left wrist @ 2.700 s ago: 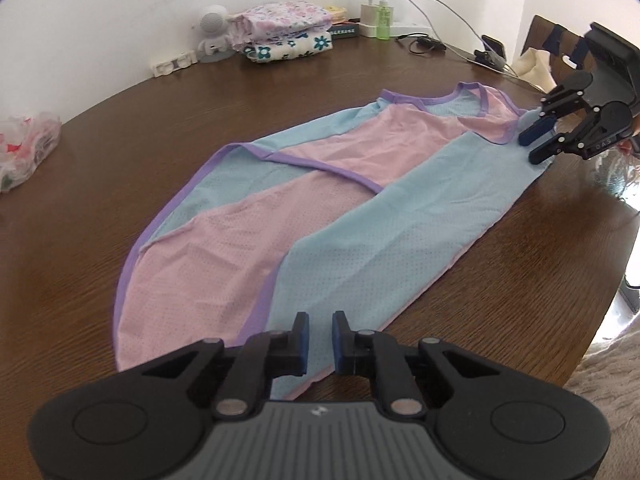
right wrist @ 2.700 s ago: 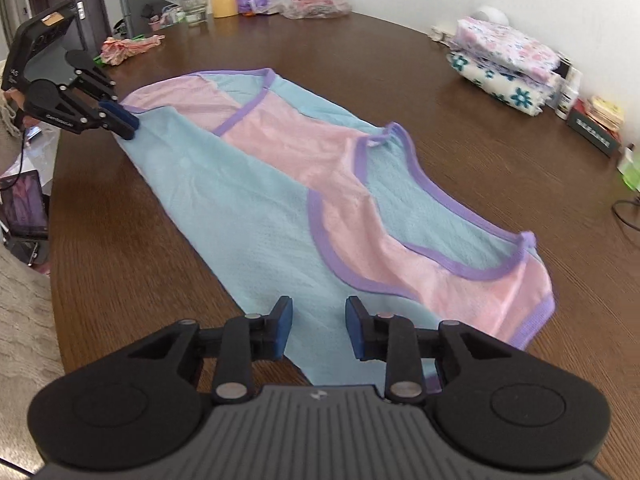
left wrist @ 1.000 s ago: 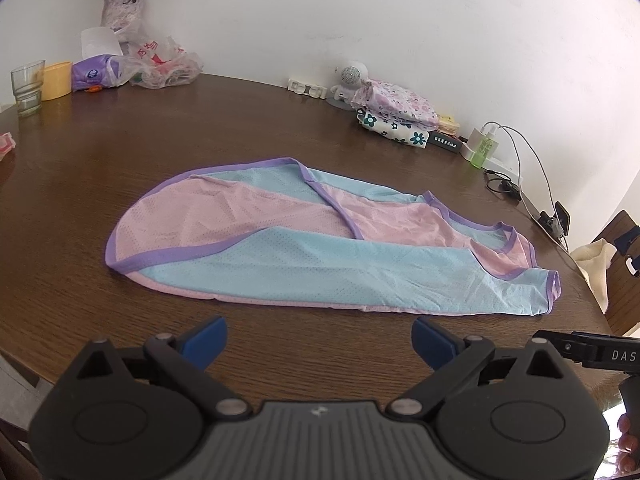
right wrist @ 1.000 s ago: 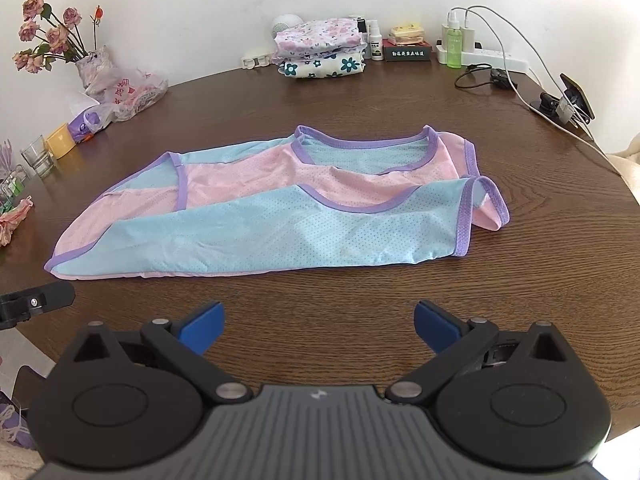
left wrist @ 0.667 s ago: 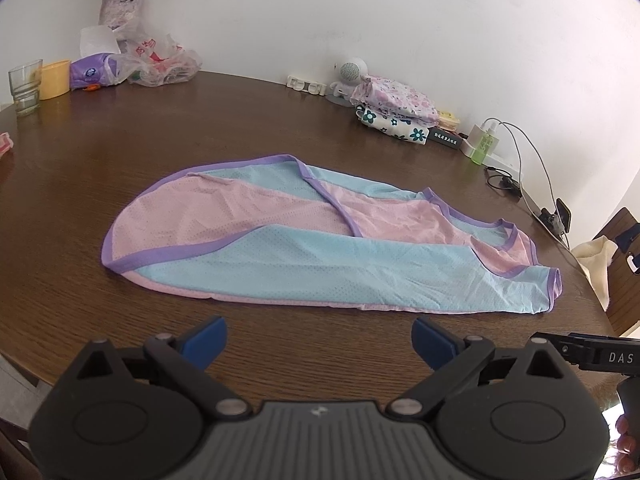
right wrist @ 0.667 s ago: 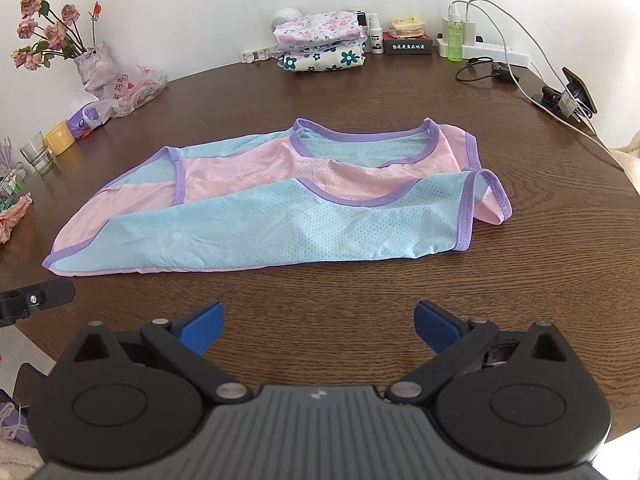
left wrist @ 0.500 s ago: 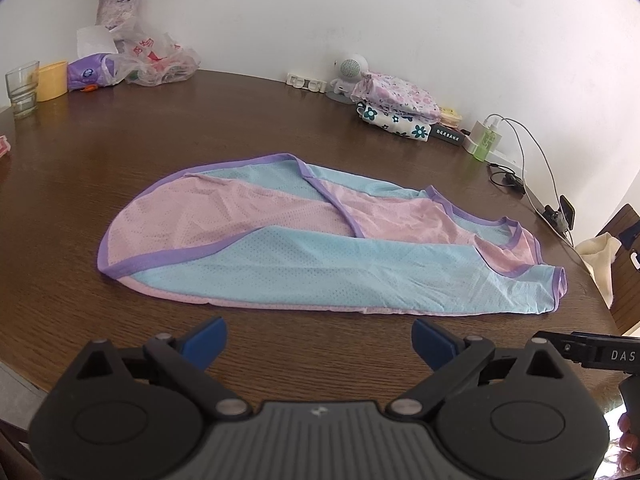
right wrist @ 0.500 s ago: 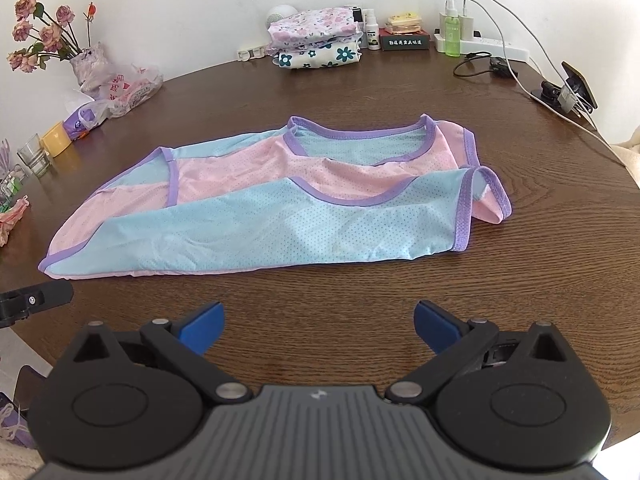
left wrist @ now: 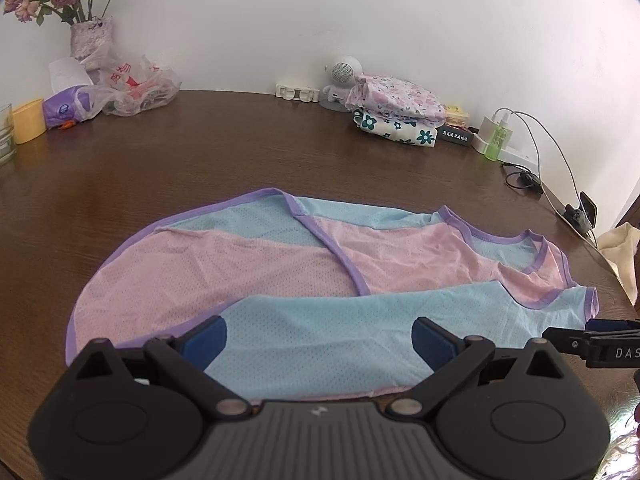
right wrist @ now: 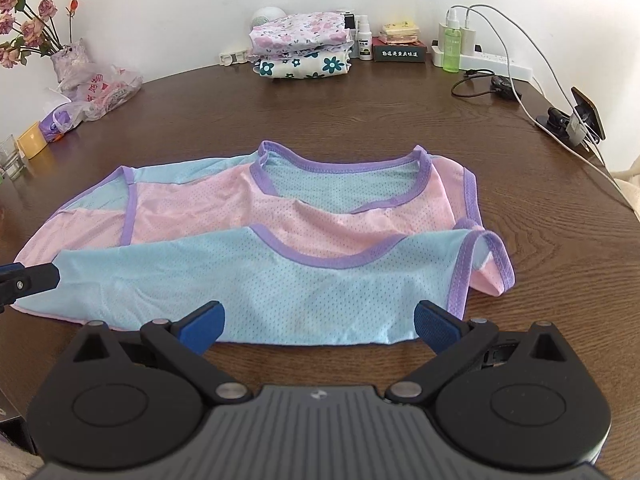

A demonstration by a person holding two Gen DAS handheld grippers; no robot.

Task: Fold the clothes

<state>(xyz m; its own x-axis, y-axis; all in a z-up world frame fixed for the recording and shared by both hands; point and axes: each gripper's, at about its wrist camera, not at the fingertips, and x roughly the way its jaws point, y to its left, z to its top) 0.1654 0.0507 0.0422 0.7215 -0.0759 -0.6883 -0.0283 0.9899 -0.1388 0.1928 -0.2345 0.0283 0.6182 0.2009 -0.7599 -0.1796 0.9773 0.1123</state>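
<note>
A pink and light-blue mesh garment with purple trim [left wrist: 304, 280] [right wrist: 280, 248] lies flat on the brown wooden table, its near blue side folded over lengthwise. My left gripper [left wrist: 319, 338] hovers open over the garment's near blue edge, toward its hem end, with nothing between its fingers. My right gripper [right wrist: 319, 326] stands open just in front of the near blue edge at the neckline end, also empty. A fingertip of the left gripper shows at the left edge of the right wrist view [right wrist: 30, 280], and the right gripper's tip shows at the right of the left wrist view [left wrist: 600, 342].
A stack of folded floral clothes [right wrist: 302, 46] [left wrist: 396, 108] sits at the back by the wall. A power strip, bottles and cables [right wrist: 480, 56] lie back right. A vase, plastic bag, yellow cup and glass [left wrist: 100, 88] stand back left. The table edge [right wrist: 624, 200] curves close on the right.
Both grippers, shut on the garment 2.7 s ago, are open and have drawn back from it, then moved forward and lower toward its near edge over the last half second.
</note>
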